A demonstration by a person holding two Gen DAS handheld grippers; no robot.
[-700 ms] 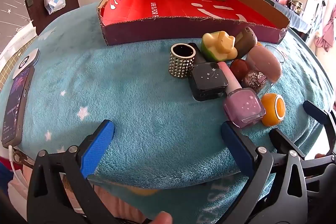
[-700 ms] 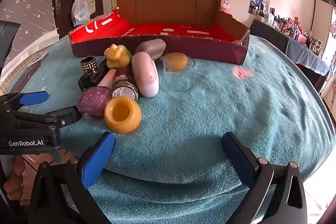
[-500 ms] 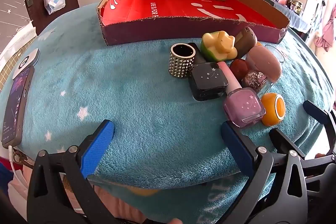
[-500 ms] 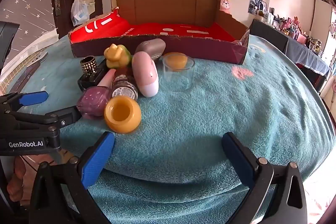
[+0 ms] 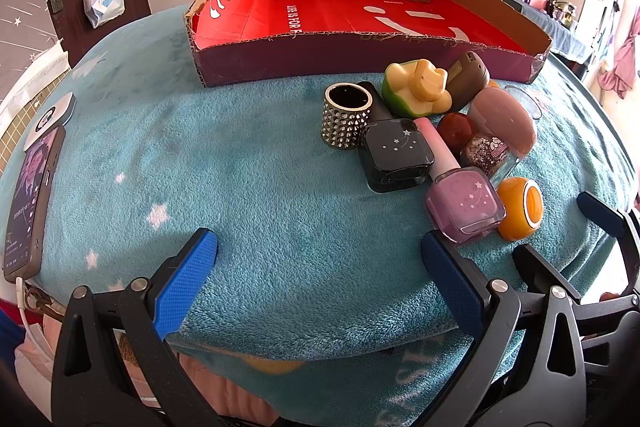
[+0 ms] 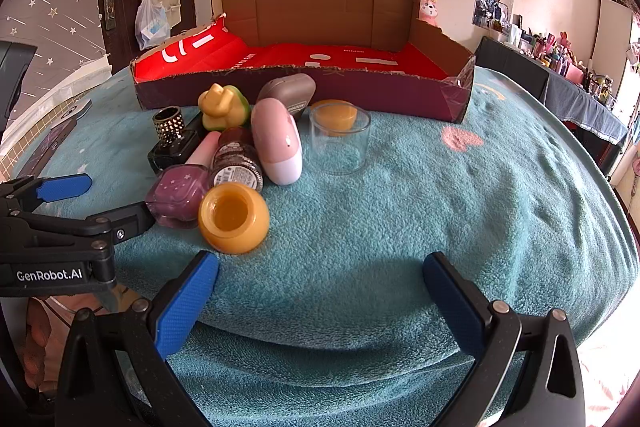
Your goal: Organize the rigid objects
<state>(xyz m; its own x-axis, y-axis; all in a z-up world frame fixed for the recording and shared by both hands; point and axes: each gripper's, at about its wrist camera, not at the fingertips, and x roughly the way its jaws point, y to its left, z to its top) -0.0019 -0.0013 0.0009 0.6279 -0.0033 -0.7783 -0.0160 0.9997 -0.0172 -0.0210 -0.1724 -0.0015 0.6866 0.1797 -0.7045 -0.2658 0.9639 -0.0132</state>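
Right wrist view: right gripper and left gripper both spread wide, empty, over the teal fleece blanket's near edge. Beyond, a round orange jar fronts clustered bottles; farthest, the red-lined cardboard tray.

- Your left wrist camera is looking forward and down along its two blue-padded fingers, sitting low at the near edge of the teal fleece blanket, facing the shallow cardboard tray with the red floor.
- Your right wrist camera is facing the same tray from further right, equally low and close.
- Both views are sharing the cluster with the round orange jar; each is catching the other gripper at its edge.
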